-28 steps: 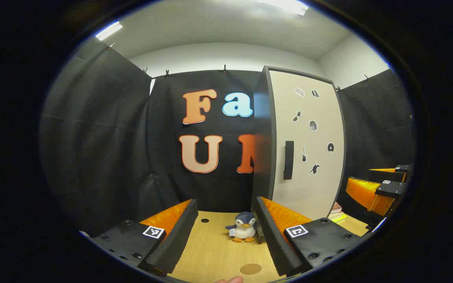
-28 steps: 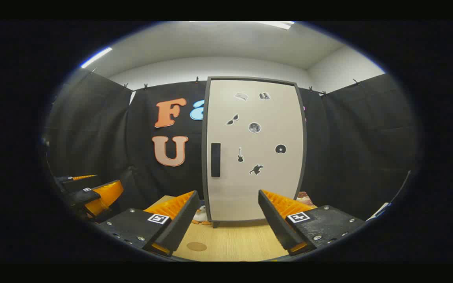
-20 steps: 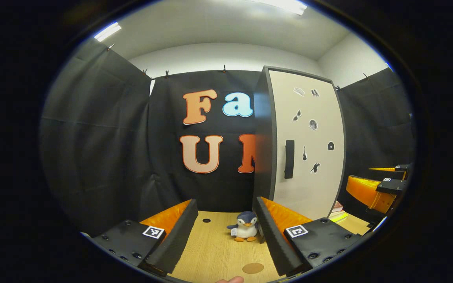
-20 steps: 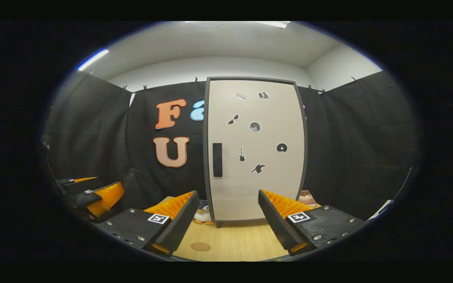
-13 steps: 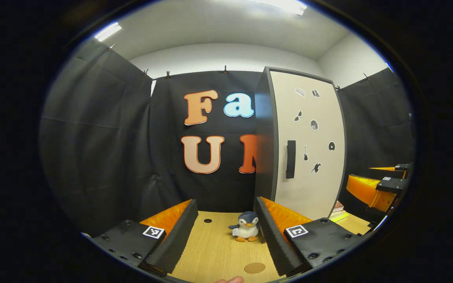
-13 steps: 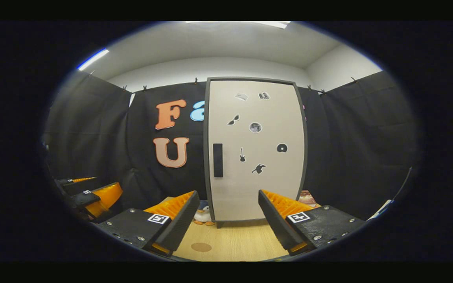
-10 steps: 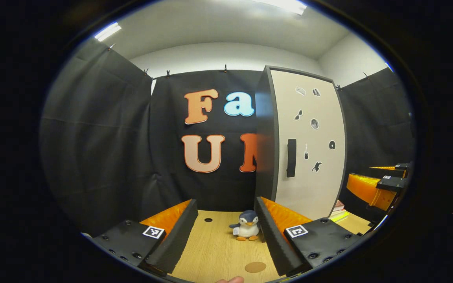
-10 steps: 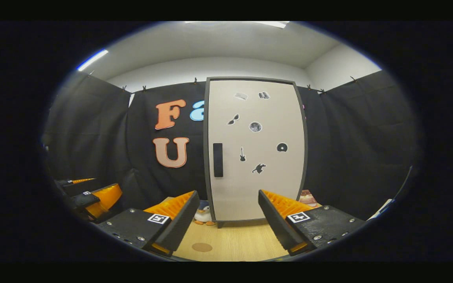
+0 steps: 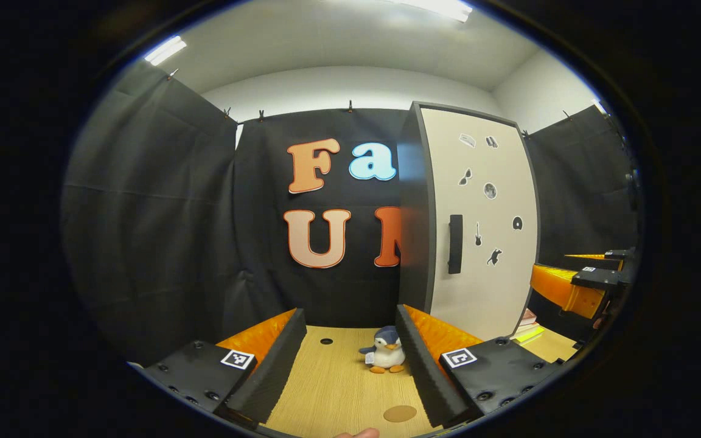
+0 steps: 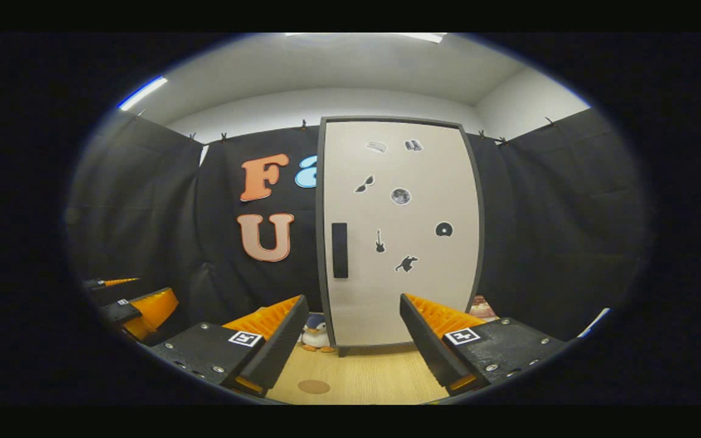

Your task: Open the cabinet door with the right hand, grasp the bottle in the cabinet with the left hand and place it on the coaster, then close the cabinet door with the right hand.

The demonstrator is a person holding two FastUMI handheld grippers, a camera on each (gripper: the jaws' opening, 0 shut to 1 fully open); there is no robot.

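Right gripper view: my right hand-held gripper [image 10: 350,340], jaws spread and empty, faces the shut cabinet door [image 10: 399,243], its dark upright handle [image 10: 339,250] near the door's left edge. That handle looks rigid and narrow, so I judge it the place to take hold, fingers closing across it from both sides; the door should be light but stiff, swinging on hinges at its far edge, I would guess. The bottle is out of sight behind the door, so its weight and surface I cannot tell. The coaster [image 10: 314,386] lies flat on the counter [image 10: 381,377], in front of the cabinet and to the left of the handle. A toy penguin [image 10: 315,336] stands beside the cabinet's left corner. In the left gripper view my left hand-held gripper [image 9: 344,365] waits, jaws apart and holding nothing, with the penguin between its fingers and farther off. Room looks open on the counter before the door, but I judge the swinging door could sweep toward the penguin and coaster, and my left gripper should keep clear of that arc.
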